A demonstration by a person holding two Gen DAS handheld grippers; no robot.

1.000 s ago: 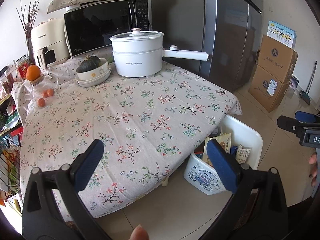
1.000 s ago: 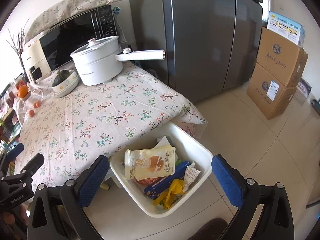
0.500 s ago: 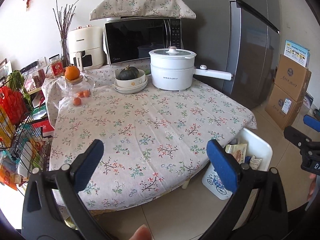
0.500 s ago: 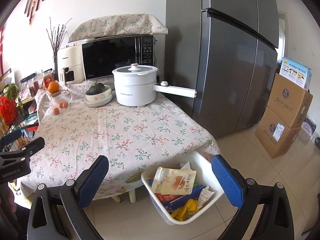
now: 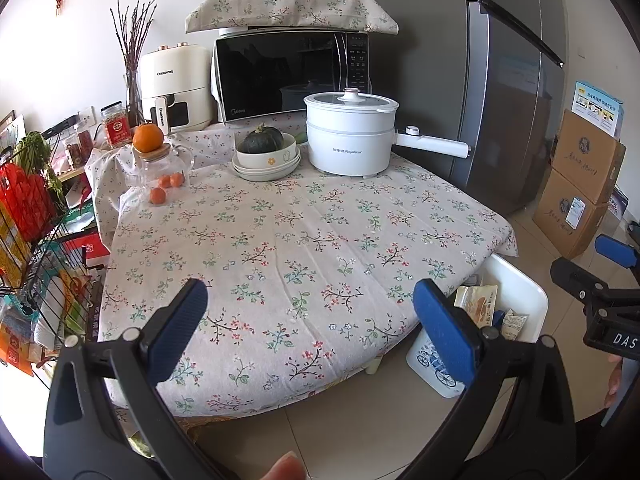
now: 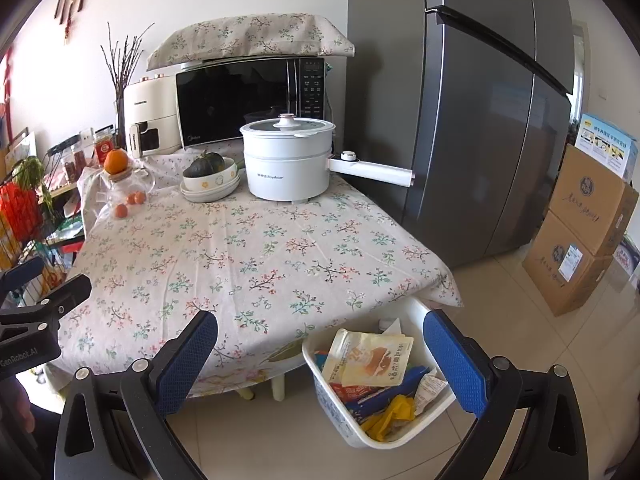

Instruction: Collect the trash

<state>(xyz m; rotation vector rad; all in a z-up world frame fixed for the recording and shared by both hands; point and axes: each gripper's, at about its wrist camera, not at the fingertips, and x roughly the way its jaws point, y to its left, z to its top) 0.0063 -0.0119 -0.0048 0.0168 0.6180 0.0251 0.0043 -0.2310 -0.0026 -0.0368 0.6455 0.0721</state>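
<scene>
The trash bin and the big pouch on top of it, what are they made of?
The trash bin looks like white moulded plastic: smooth, thin, even walls, with a blue print on the side. The pouch looks like glossy plastic film; it is flat, printed and slightly crinkled, and catches the light. It could be foil-lined, but that cannot be told from here.

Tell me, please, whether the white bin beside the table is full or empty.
Partly full. The bin holds a pale snack pouch, a blue wrapper and yellow scraps, all below its rim.
</scene>
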